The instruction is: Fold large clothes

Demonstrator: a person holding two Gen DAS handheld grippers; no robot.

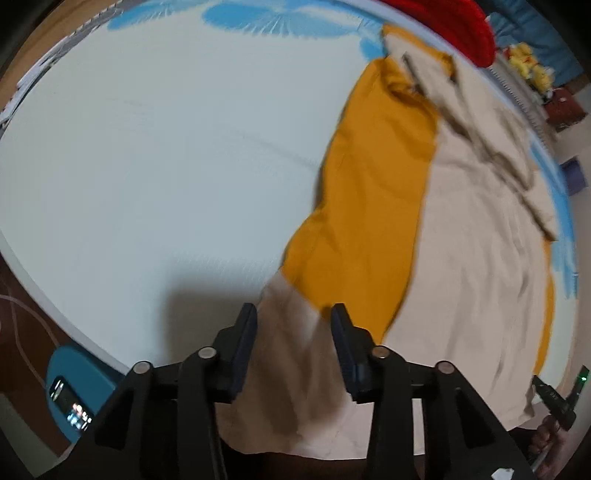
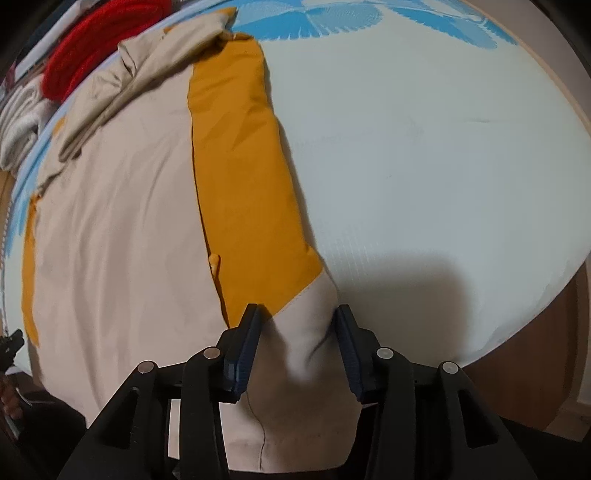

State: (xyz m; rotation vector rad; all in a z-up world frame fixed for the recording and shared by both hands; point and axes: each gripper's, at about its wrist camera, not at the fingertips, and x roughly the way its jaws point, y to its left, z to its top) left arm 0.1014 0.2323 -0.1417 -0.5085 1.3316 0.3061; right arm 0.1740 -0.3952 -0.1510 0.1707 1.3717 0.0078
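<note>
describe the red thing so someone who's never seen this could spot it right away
Start at the pale bed cover with blue leaf prints, then follow the beige and mustard garment to its far collar end. Just beyond the bed's edge there lies the red knitted item, the only bright red, ribbed thing, beside a white bundle.

The garment lies spread on the mattress, reaching its near edge. In the left wrist view it covers the mattress's right part, and a knitted bundle sits beyond the garment's far end, at the mattress's far edge.
</note>
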